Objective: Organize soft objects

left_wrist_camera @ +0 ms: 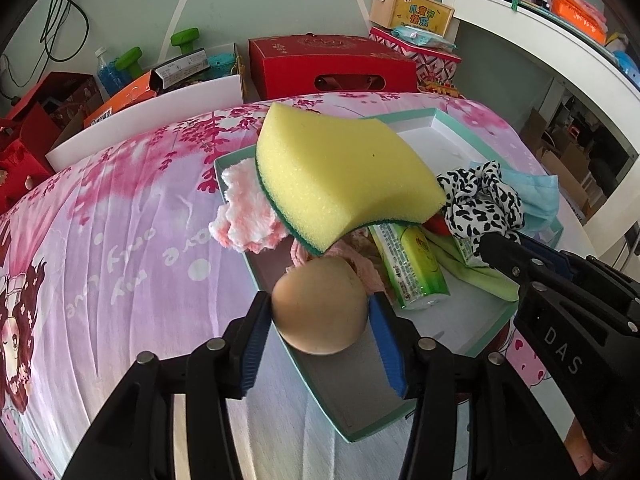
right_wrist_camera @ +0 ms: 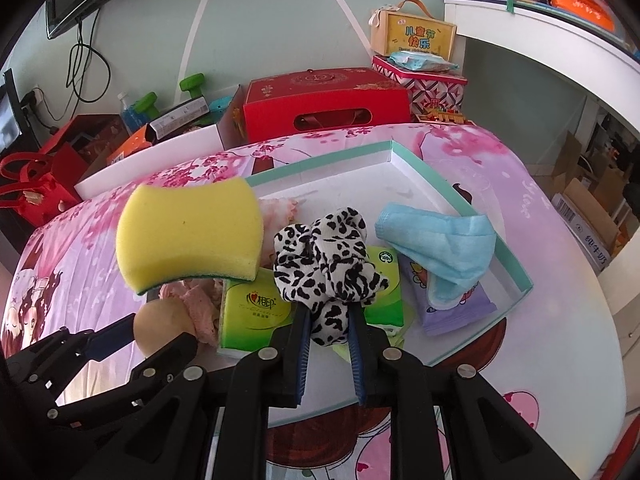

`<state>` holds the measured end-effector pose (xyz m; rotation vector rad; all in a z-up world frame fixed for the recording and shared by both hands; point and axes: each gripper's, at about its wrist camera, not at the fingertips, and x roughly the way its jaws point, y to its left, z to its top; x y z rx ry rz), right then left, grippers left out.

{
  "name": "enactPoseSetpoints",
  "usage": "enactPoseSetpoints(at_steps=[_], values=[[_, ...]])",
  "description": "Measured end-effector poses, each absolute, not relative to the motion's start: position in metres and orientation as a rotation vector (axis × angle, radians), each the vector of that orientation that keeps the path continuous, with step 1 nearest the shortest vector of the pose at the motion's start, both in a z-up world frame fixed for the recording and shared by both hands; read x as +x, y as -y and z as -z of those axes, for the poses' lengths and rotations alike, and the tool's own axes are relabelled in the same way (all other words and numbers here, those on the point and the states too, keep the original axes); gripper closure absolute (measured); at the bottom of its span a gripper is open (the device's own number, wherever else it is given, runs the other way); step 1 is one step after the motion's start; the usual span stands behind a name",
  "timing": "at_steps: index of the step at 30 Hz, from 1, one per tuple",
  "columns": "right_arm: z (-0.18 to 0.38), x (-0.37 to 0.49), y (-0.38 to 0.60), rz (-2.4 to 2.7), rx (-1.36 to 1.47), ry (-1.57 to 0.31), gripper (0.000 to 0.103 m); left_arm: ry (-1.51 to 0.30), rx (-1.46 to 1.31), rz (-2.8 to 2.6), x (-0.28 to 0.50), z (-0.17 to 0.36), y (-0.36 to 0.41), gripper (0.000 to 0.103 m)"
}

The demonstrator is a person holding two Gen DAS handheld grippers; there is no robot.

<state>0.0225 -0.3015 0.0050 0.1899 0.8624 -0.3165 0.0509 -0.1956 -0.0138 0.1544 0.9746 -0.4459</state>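
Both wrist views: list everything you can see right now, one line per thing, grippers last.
tray: one, white with teal rim, on the pink floral bedspread
sponge: one, yellow with green base, atop the pile at the tray's left
ball: one, tan, at the tray's near left edge
scrunchie: one, black-and-white spotted, tray centre
face mask: one, light blue, right side of tray
tissue pack: green, under the scrunchie; count unclear
purple packet: one, under the mask
fluffy cloth: one, pink-white, over the tray's left rim
red box: one, behind the bed
left gripper: pads either side of the ball, seemingly just off it
right gripper: shut on the scrunchie
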Motion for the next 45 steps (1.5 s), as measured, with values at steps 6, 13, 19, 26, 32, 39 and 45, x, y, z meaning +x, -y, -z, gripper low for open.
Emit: enactPoseSetpoints(at_steps=[6,13,19,26,32,39,45], values=[[-0.011,0.02,0.304,0.338,0.192,-0.861,0.066,-0.964,0.149,0.454,0.049,0.007,0.192,0.039],[-0.019,0.015,0.305,0.359,0.183,-0.851,0.043,-0.968,0.151,0.44,0.048,0.001,0.187,0.038],[-0.015,0.017,0.307,0.377,0.172,-0.876,0.039,-0.967,0.148,0.406,0.049,-0.001,0.178,0.019],[-0.015,0.018,0.304,0.376,0.144,-0.881,0.026,-0.975,0.13,0.368,0.054,-0.001,0.165,0.019],[-0.013,0.02,0.302,0.377,0.123,-0.892,0.016,-0.987,0.115,0.32,0.06,0.0,0.147,0.018],[-0.012,0.022,0.297,0.355,0.111,-0.896,0.001,-0.998,0.051,0.218,0.07,0.005,0.116,0.008],[-0.011,0.024,0.29,0.345,0.088,-0.901,0.0,-0.986,0.006,0.145,0.074,0.005,0.099,0.008]])
